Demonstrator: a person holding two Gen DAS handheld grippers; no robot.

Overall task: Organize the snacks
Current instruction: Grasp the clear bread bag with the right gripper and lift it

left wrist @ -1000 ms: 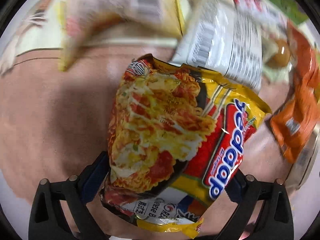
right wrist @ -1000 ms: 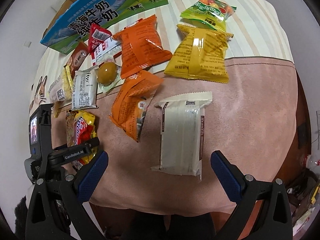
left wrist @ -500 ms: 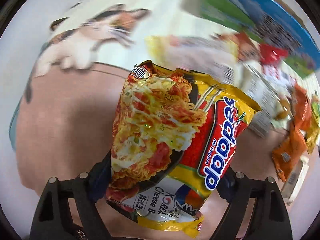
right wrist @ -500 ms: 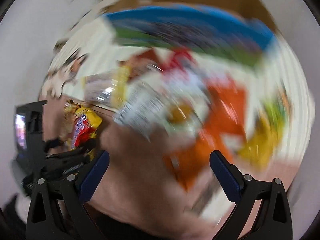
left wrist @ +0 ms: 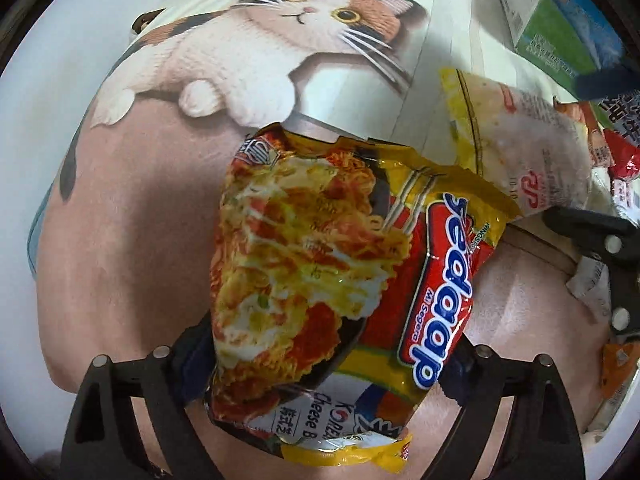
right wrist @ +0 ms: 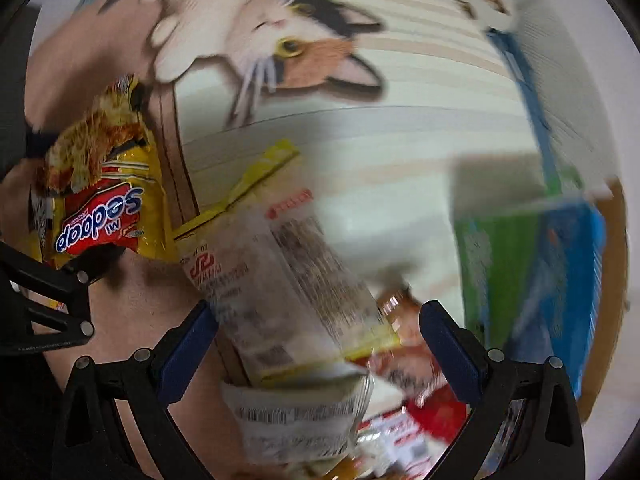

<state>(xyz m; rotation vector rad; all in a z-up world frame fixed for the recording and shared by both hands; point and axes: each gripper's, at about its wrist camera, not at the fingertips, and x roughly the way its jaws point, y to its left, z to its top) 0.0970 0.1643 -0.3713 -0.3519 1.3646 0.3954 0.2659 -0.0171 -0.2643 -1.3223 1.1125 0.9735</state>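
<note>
The left gripper (left wrist: pixel 320 364) clamps the Sedaap noodle packet (left wrist: pixel 340 280) by its lower end, while the right gripper (right wrist: pixel 316 340), jaws apart, straddles a pale yellow-edged packet (right wrist: pixel 280 288); rushing the close could pinch the barcoded packet (right wrist: pixel 296 416) beneath.

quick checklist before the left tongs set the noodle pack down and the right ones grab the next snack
1. Left tongs hold the Sedaap noodle pack: ok, pads on both its sides, though the jaws have just been opening a little.
2. Pink mat under the pack bare: ok.
3. Right tongs empty and open: ok.
4. Clear yellow-edged packet lined up between the right tongs: cannot tell, view blurred.
5. The two tongs apart: ok, but close.
</note>
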